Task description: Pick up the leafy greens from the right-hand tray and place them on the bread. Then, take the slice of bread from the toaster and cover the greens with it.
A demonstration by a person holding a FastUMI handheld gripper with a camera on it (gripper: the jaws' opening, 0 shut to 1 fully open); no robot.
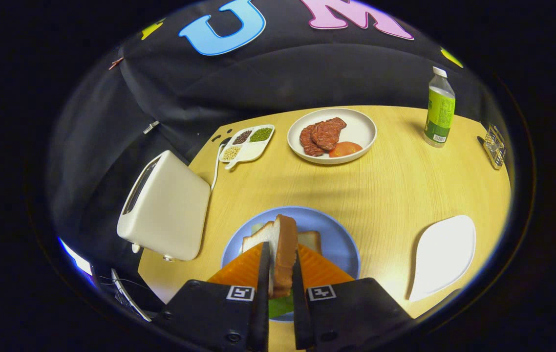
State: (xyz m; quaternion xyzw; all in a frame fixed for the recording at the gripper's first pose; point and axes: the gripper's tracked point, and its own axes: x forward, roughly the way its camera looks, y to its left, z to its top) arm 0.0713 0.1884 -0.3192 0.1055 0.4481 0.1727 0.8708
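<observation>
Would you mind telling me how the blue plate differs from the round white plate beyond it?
The blue plate lies just ahead of the claw; the round white plate sits farther off, near the table's far edge. The blue plate carries bread and greens; the white plate carries meat and a tomato slice. The claw holds a bread slice on edge above the blue plate; nothing hangs over the white one. Both are round and rest on the wooden table.
</observation>
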